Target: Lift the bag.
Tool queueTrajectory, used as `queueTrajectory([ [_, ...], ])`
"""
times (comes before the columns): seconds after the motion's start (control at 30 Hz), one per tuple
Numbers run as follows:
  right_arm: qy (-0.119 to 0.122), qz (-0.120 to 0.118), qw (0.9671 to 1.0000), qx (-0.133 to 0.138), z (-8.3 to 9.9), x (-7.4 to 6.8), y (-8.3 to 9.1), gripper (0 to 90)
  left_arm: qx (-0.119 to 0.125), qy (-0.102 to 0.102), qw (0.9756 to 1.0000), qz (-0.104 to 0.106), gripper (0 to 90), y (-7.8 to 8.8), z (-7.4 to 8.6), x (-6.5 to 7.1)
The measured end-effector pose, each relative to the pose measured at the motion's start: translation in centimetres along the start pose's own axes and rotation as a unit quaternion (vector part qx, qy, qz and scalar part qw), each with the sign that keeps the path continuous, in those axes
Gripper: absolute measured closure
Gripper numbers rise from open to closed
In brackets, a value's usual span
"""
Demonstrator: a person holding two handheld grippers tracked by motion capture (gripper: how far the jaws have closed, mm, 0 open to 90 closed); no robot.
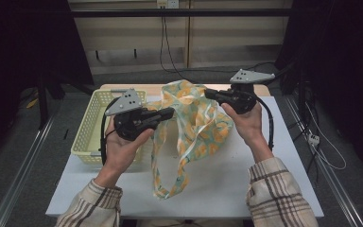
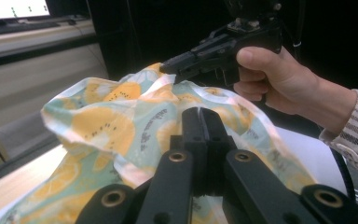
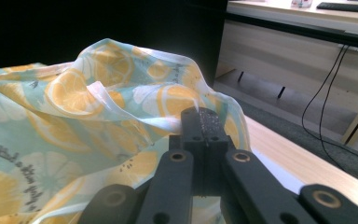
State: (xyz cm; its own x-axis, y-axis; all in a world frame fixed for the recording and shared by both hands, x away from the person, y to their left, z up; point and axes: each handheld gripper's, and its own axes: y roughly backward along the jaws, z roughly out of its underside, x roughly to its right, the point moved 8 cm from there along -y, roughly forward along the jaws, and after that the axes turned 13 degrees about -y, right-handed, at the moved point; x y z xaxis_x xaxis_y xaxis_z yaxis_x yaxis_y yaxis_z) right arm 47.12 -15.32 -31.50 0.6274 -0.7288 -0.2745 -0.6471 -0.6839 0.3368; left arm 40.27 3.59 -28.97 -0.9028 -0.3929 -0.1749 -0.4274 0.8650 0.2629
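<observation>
High view: patterned cloth (image 1: pixel 189 118), pale green with orange citrus slices, hangs above the white table (image 1: pixel 264 189); its lower tail droops to the table toward the person. Left gripper (image 1: pixel 170 112) clamps the cloth's left upper edge; right gripper (image 1: pixel 209 93) clamps its right upper edge. Yellow basket (image 1: pixel 87 130) stands left of the cloth, close by, on the table's left edge. Open table lies right of and in front of the cloth.

Left gripper view: jaws closed on a fold of cloth (image 2: pixel 121 121); the right gripper (image 2: pixel 168 66) bites the far edge beyond the cloth.

Right gripper view: jaws closed on the cloth (image 3: pixel 74 116); table edge (image 3: pixel 298 168) right of the cloth.

Handling note, judged: keep both grips level and draw apart evenly so the cloth spreads without slipping; steer the tail clear of the basket.
</observation>
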Motion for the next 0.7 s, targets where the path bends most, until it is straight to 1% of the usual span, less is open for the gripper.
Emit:
queueTrajectory([
  [0.1, 0.002, 0.003, 1.0, 0.009, -0.9, 0.0, 0.3, 90.0, 0.01, -0.001, 0.9999, -0.002, 90.0, 0.4, -0.7, -0.2],
  [0.2, 0.007, 0.007, 0.9998, 0.018, -2.0, 0.0, 0.6, 90.0, 0.021, -0.006, 0.9997, -0.009, 90.0, 1.1, -1.7, -0.4],
  [0.23, 0.008, 0.009, 0.9997, 0.02, -2.4, 0.0, 0.7, 90.0, 0.027, -0.008, 0.9996, -0.006, 90.0, 1.3, -2.1, -0.4],
  [0.27, 0.009, 0.01, 0.9997, 0.023, -2.9, 0.0, 0.8, 90.0, 0.036, -0.009, 0.9993, 0.002, 90.0, 1.6, -2.6, -0.4],
  [0.3, 0.01, 0.012, 0.9996, 0.026, -3.3, 0.0, 0.9, 90.0, 0.04, -0.012, 0.9991, 0.002, 90.0, 1.8, -3.1, -0.5],
  [0.4, 0.014, 0.015, 0.9992, 0.034, -4.7, -0.1, 1.2, 90.0, 0.053, -0.018, 0.9984, -0.004, 90.0, 2.5, -4.5, -0.8],
  [0.43, 0.015, 0.015, 0.999, 0.038, -5.1, -0.2, 1.3, 90.0, 0.053, -0.02, 0.9982, -0.018, 90.0, 2.8, -5.0, -1.0],
  [0.5, 0.019, 0.015, 0.9987, 0.046, -6.0, -0.4, 1.5, 90.0, 0.06, -0.023, 0.9977, -0.021, 90.0, 3.3, -5.8, -1.1],
  [0.57, 0.024, 0.018, 0.9983, 0.049, -6.7, -0.6, 1.5, 90.0, 0.066, -0.028, 0.9971, -0.024, 90.0, 3.7, -6.6, -1.2],
  [0.6, 0.026, 0.018, 0.9983, 0.049, -7.0, -0.7, 1.6, 90.0, 0.071, -0.028, 0.9968, -0.024, 90.0, 3.8, -6.9, -1.2],
  [0.67, 0.03, 0.023, 0.9978, 0.054, -7.7, -0.8, 1.7, 90.0, 0.074, -0.029, 0.9966, -0.023, 90.0, 4.0, -7.2, -1.2],
  [0.7, 0.03, 0.026, 0.9977, 0.056, -8.0, -0.7, 1.7, 90.0, 0.07, -0.033, 0.9967, -0.024, 90.0, 4.0, -7.1, -1.2],
])
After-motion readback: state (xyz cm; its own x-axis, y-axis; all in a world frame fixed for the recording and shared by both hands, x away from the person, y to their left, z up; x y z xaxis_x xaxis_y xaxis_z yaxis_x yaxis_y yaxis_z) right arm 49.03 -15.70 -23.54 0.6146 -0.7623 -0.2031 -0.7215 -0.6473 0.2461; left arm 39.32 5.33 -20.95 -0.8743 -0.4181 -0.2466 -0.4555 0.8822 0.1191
